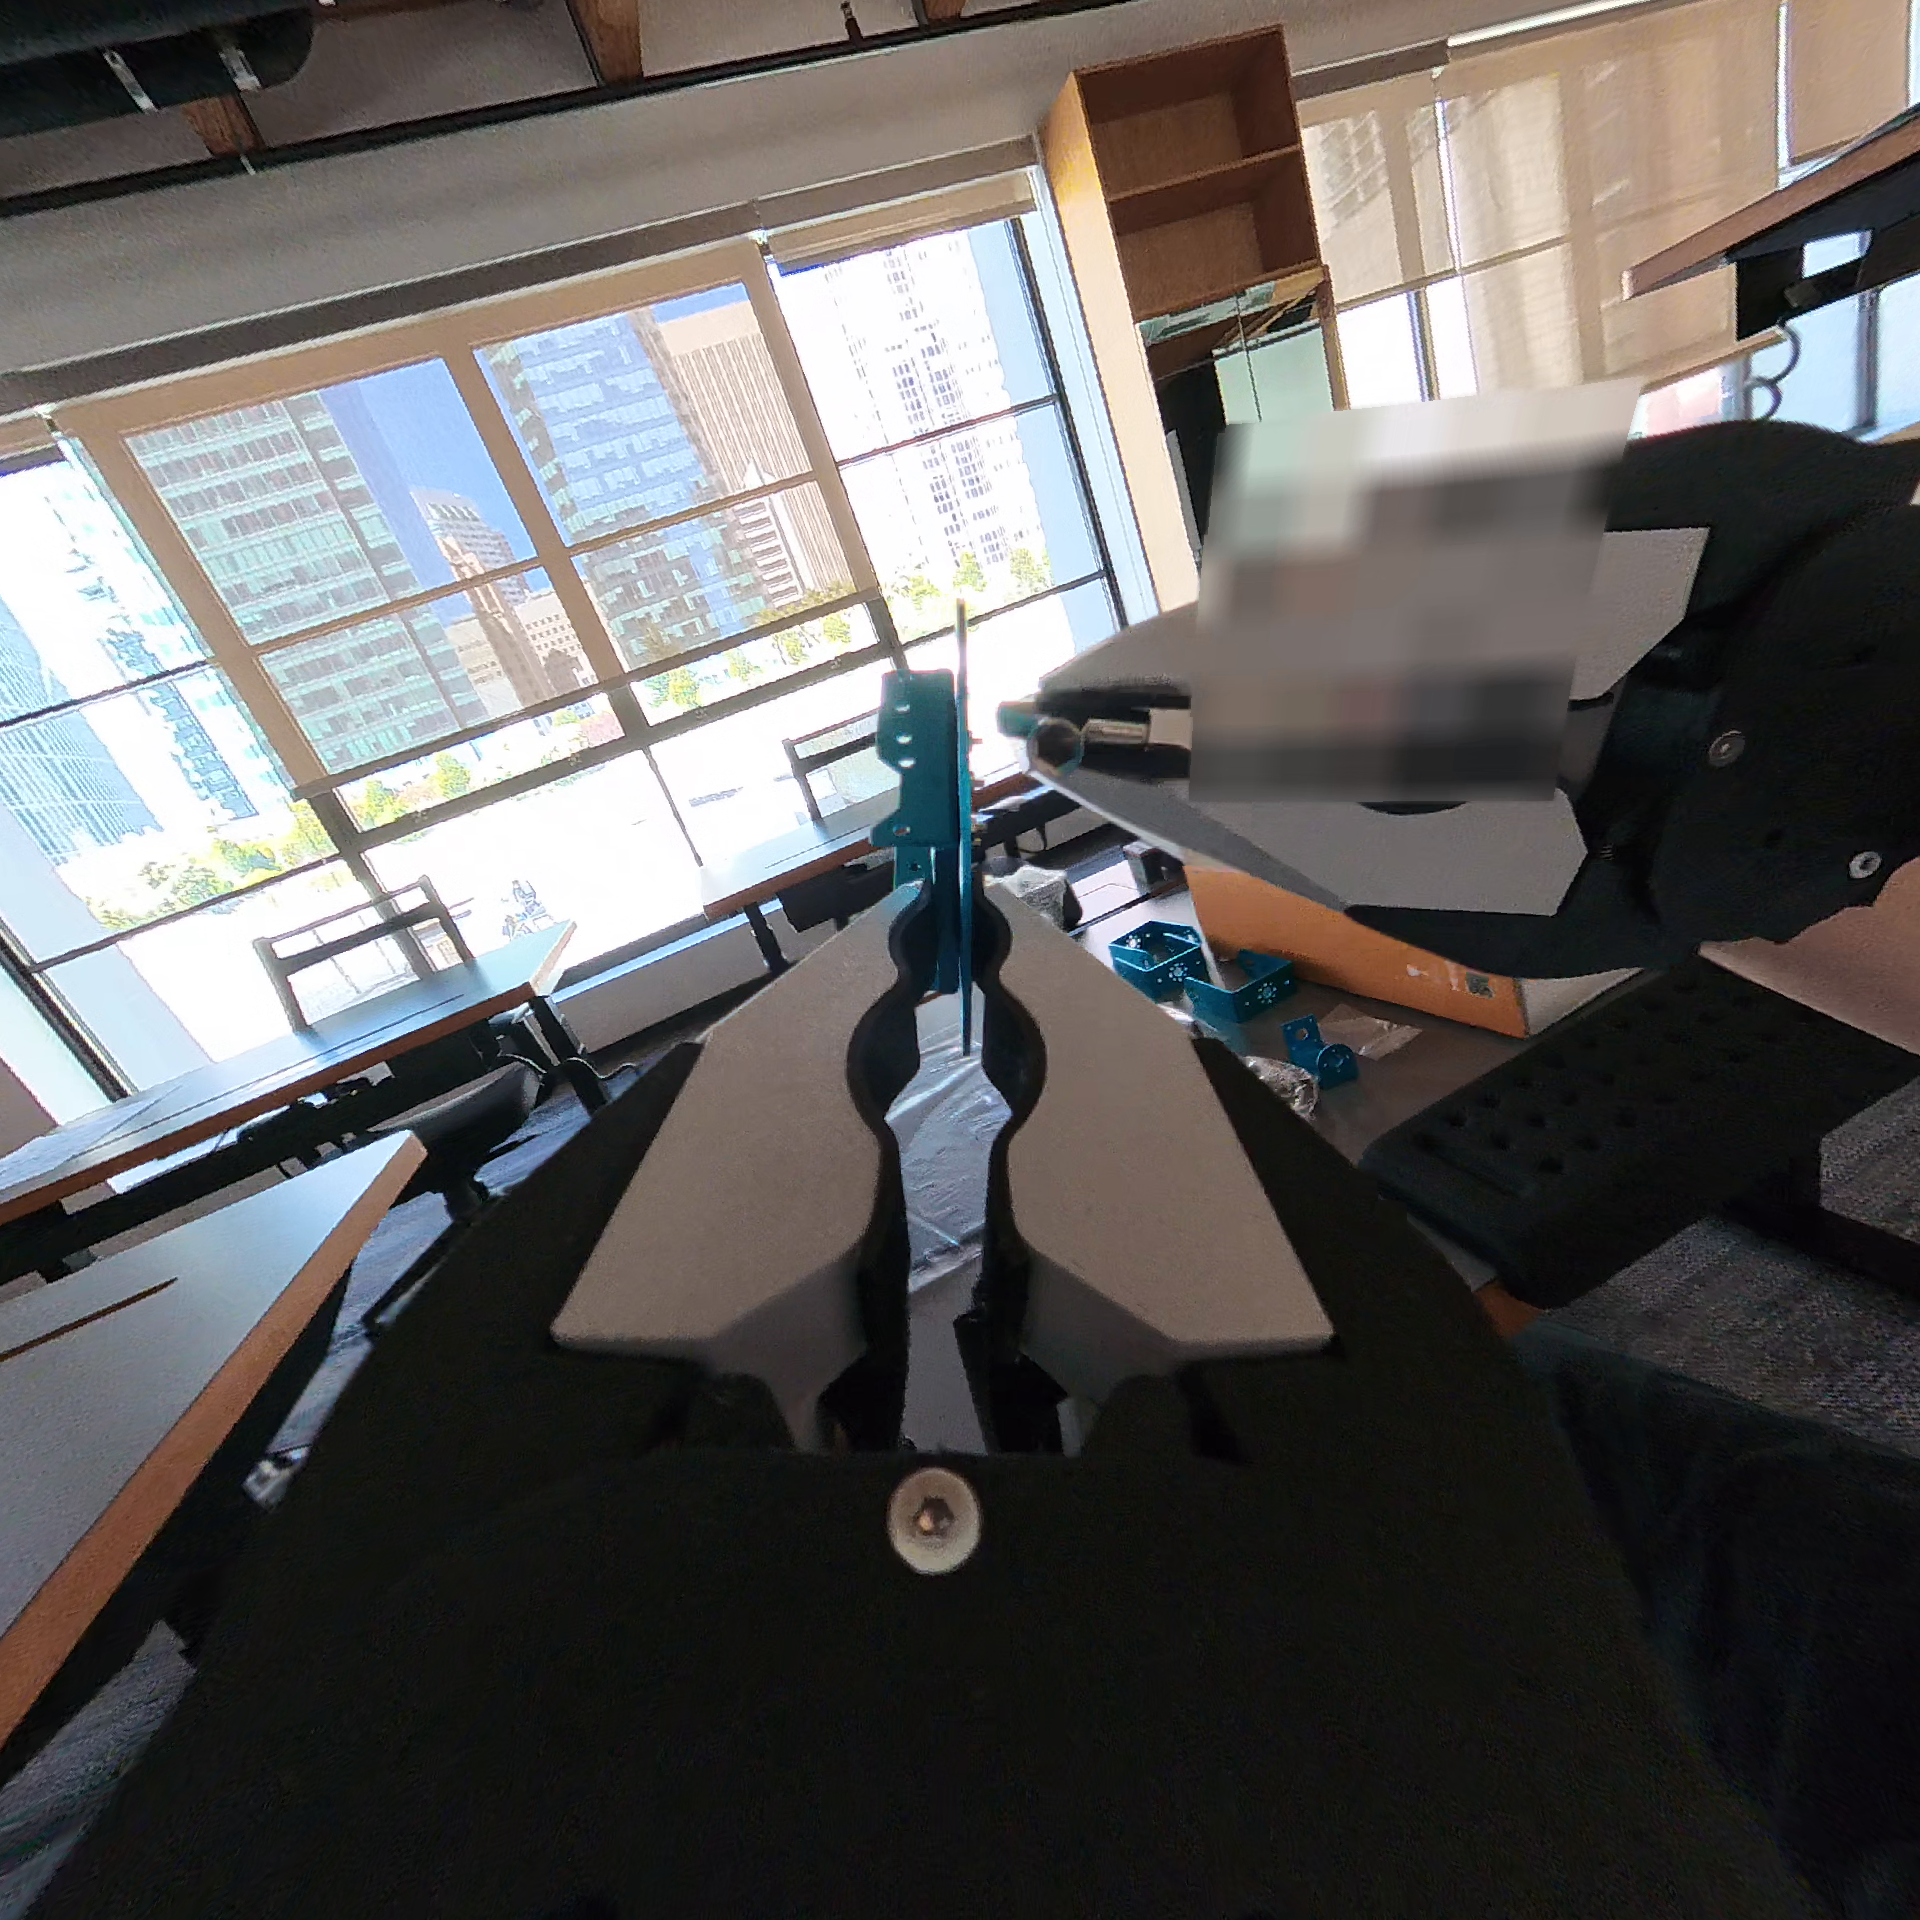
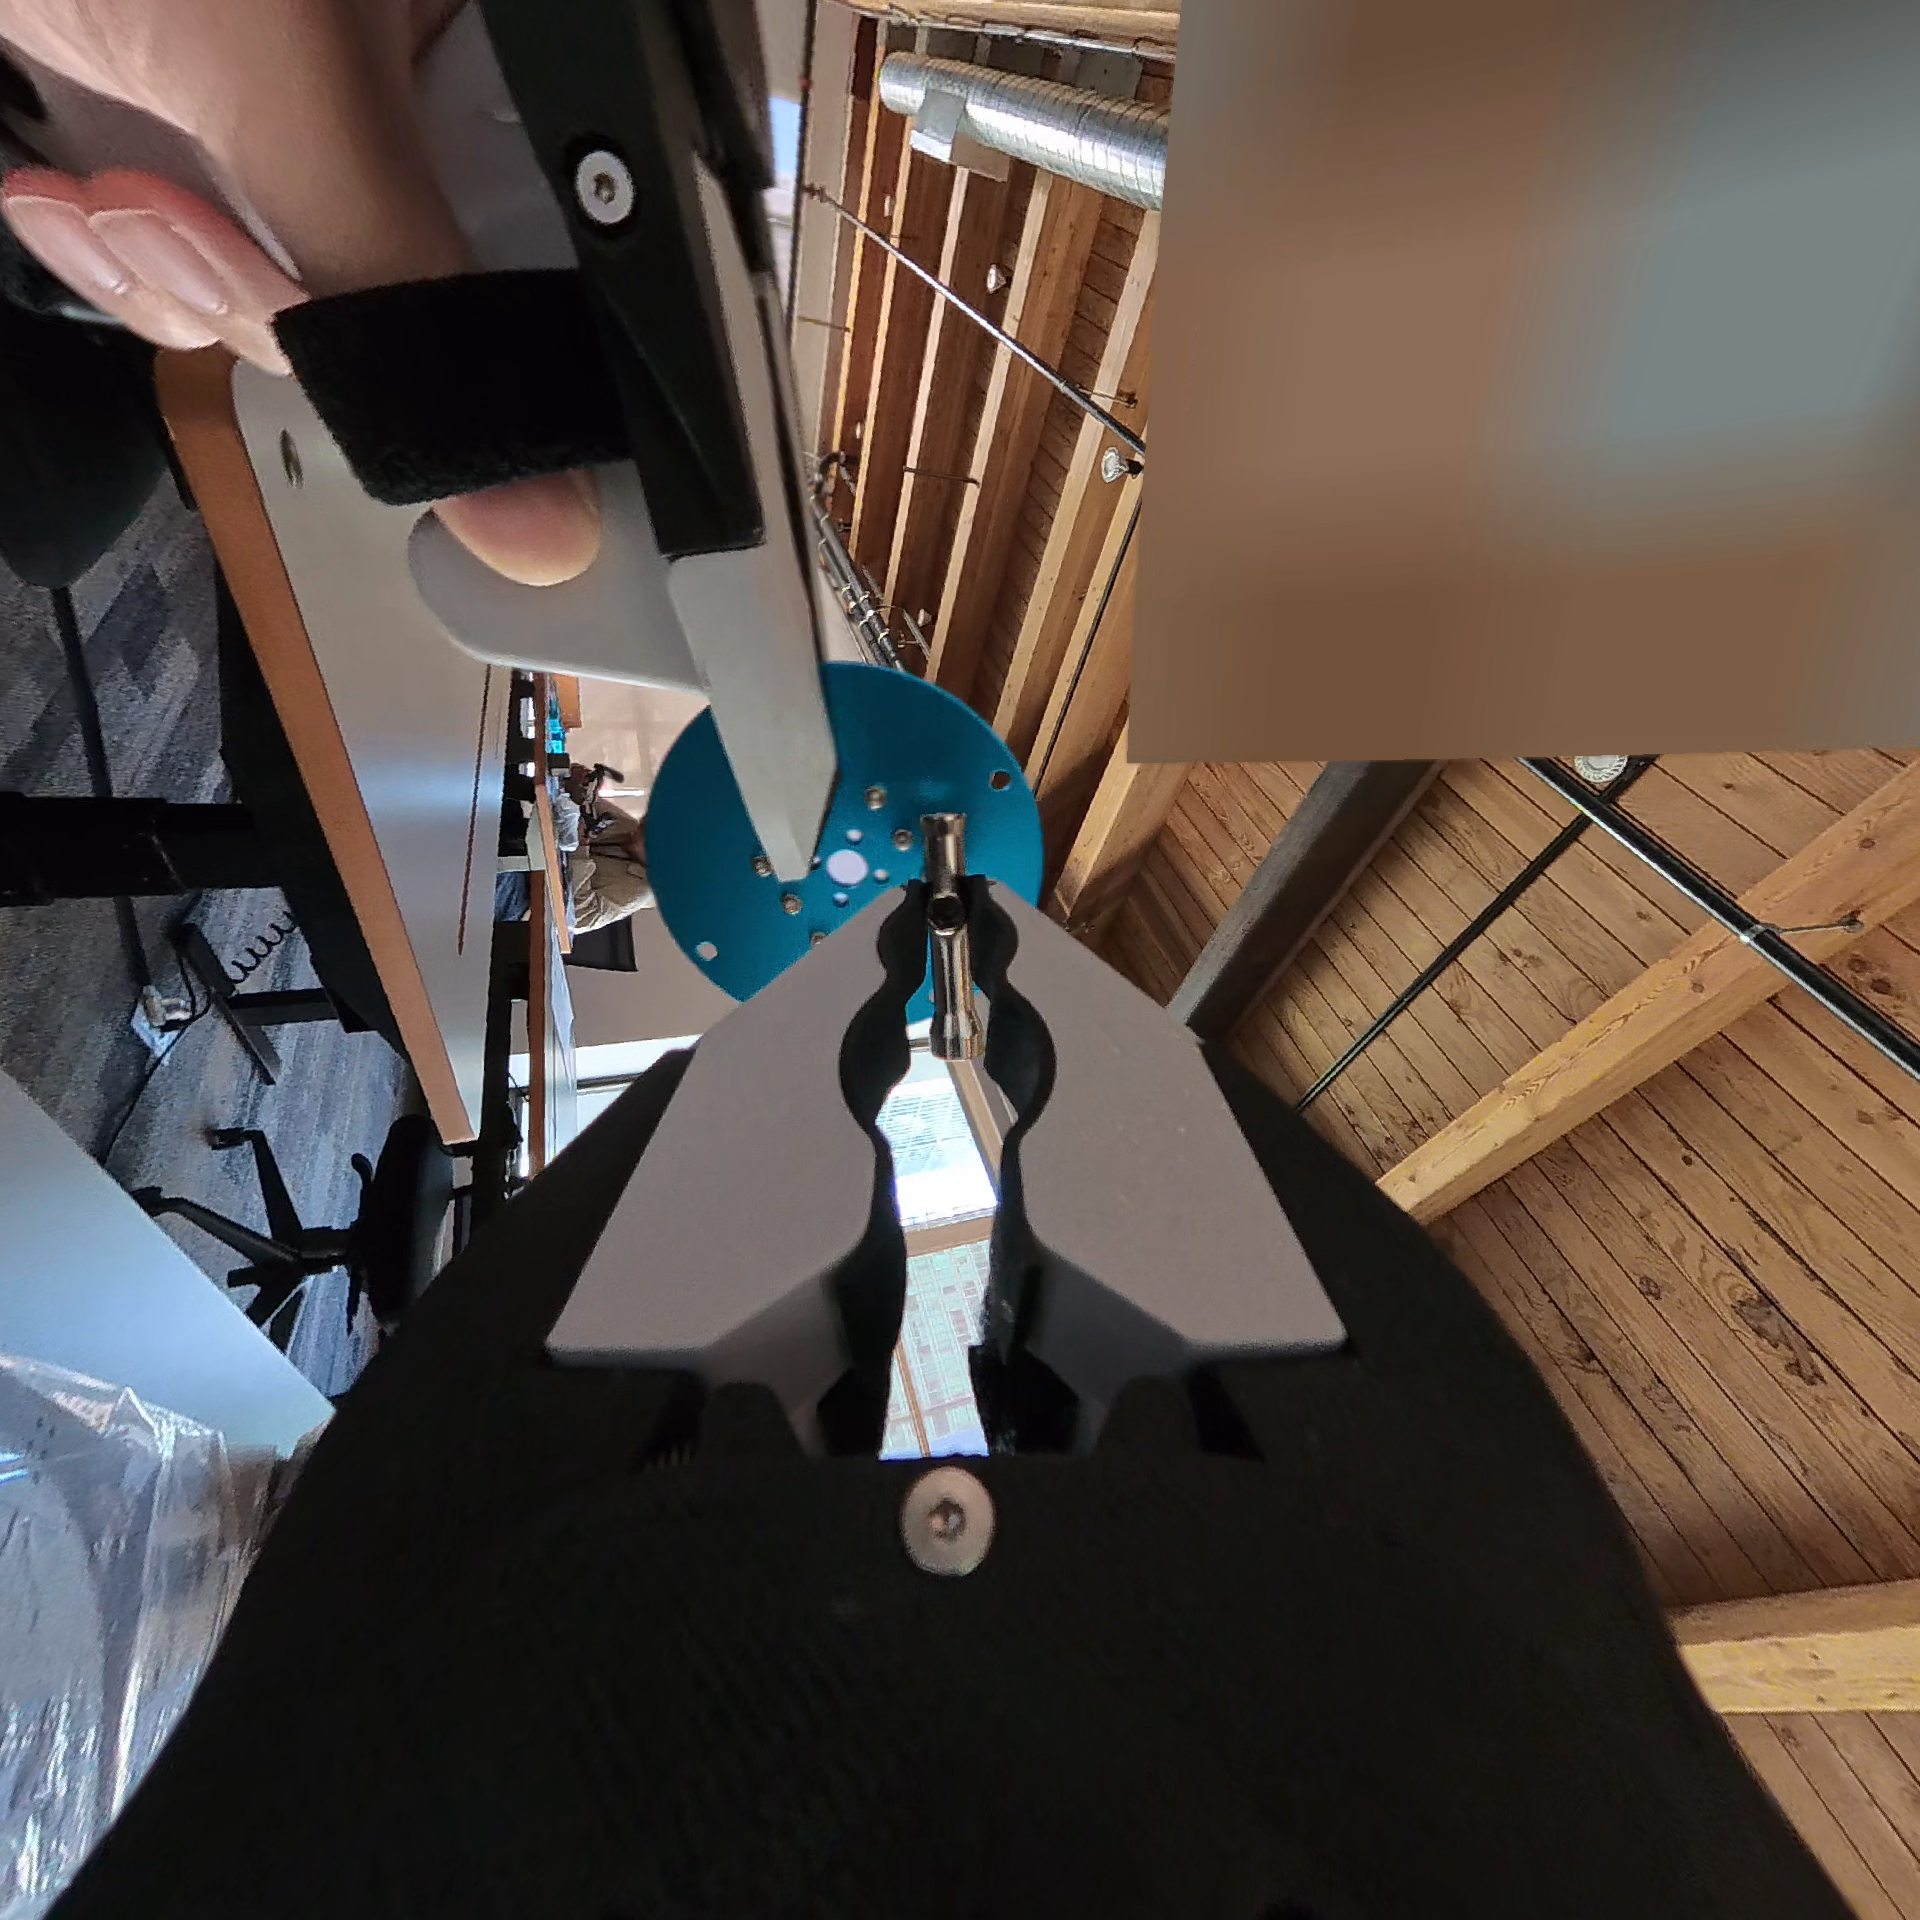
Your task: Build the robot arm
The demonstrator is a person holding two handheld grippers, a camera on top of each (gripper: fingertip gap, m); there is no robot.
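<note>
My left gripper (image 1: 943, 920) is shut on a blue metal disc (image 1: 963, 831), seen edge-on, with a blue bracket (image 1: 914, 769) fixed to its left face. It holds them up in the air. My right gripper (image 1: 1023, 727) comes in from the right, shut on a small silver socket wrench (image 1: 1060, 740) whose end points at the disc's right face. In the right wrist view the right gripper (image 2: 948, 899) grips the wrench (image 2: 948, 966). The wrench tip sits at the round, holed disc (image 2: 935, 748), right of its centre hole. The left gripper (image 2: 795, 842) clamps the disc from the upper left, held by a hand (image 2: 156, 239).
Several loose blue brackets (image 1: 1242, 987) and clear plastic bags (image 1: 1361, 1034) lie on the dark table (image 1: 1382, 1101) below right. A black perforated chair back (image 1: 1621, 1122) stands at the right. Desks (image 1: 156, 1351) and large windows fill the left. A plastic bag (image 2: 104, 1558) shows at the lower left. My left and right fingertips are right by each other.
</note>
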